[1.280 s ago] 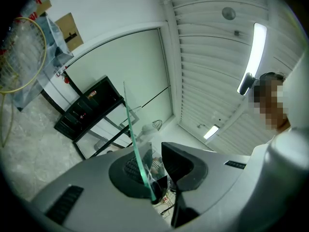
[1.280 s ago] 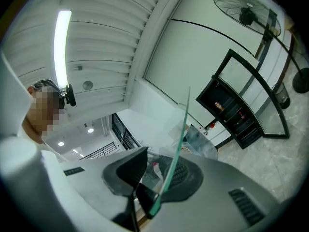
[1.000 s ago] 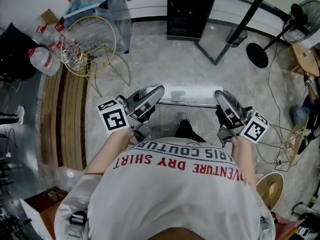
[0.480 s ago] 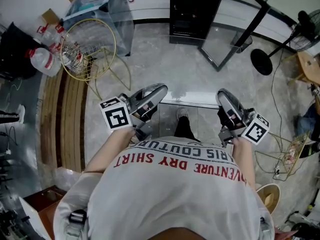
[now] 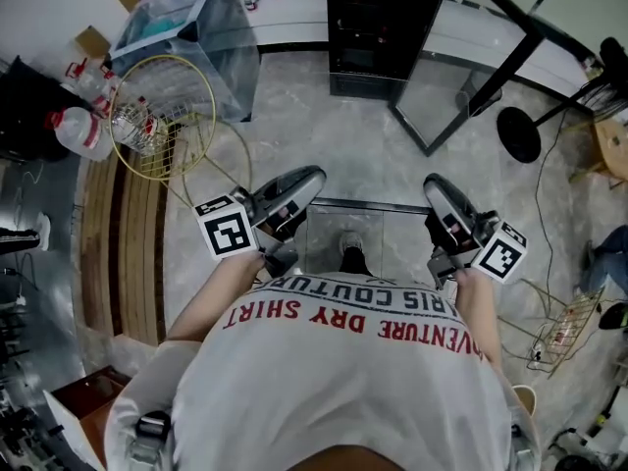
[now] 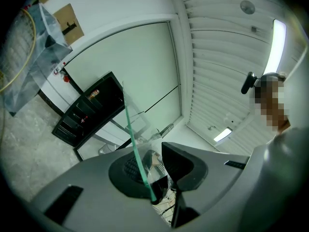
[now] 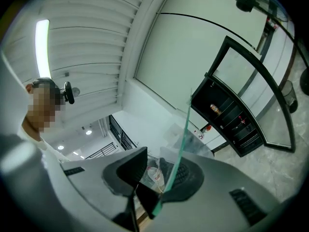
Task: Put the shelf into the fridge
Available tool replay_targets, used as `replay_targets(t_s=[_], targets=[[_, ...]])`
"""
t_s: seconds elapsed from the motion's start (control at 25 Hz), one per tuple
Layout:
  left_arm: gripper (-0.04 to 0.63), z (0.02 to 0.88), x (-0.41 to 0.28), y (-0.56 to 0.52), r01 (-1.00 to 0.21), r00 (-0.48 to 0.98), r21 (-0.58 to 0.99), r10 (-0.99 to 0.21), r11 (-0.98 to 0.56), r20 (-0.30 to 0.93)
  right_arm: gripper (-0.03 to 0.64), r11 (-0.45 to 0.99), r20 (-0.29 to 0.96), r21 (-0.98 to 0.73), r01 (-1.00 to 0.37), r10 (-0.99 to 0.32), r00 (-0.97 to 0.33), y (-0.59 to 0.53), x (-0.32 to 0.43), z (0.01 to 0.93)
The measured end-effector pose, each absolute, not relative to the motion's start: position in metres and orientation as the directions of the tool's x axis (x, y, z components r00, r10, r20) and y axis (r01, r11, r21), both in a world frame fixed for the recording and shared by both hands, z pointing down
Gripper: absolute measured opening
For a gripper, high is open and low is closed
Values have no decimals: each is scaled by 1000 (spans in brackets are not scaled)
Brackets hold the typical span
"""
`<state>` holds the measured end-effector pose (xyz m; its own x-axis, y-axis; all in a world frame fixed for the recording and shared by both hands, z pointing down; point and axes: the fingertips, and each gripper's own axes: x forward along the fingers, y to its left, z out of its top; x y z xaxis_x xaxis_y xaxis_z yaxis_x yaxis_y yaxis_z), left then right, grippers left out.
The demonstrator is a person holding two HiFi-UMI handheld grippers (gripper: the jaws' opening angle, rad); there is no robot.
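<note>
The left hand-held gripper (image 5: 299,186) and right hand-held gripper (image 5: 439,196) each clamp a side edge of the glass shelf (image 5: 378,226), holding it flat, presumably to slide into the black fridge (image 5: 378,18) ahead.

I see the shelf (image 5: 392,226) at frame centre, above the floor, with the left hand-held gripper (image 5: 306,183) on its left edge and the right hand-held gripper (image 5: 437,192) on its right edge. The fridge (image 5: 378,23) stands ahead at top centre, its open door (image 5: 461,81) to its right. A wire basket (image 5: 162,106) sits upper left and a fan base (image 5: 518,133) is at the right.
</note>
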<state>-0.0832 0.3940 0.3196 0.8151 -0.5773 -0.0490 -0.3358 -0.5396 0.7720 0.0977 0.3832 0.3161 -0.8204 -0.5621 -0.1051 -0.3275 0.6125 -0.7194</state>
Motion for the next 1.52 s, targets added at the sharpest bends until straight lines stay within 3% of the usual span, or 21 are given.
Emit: replay_targets(t_s=[0.68, 1.52], targets=[[92, 333, -40, 234, -364, 793, 774, -609, -518, -35, 78, 603, -97, -735, -309, -545, -833, 219, 140, 330], [94, 329, -39, 171, -379, 792, 771, -610, -512, -15, 80, 592, -100, -743, -312, -559, -823, 157, 142, 330]])
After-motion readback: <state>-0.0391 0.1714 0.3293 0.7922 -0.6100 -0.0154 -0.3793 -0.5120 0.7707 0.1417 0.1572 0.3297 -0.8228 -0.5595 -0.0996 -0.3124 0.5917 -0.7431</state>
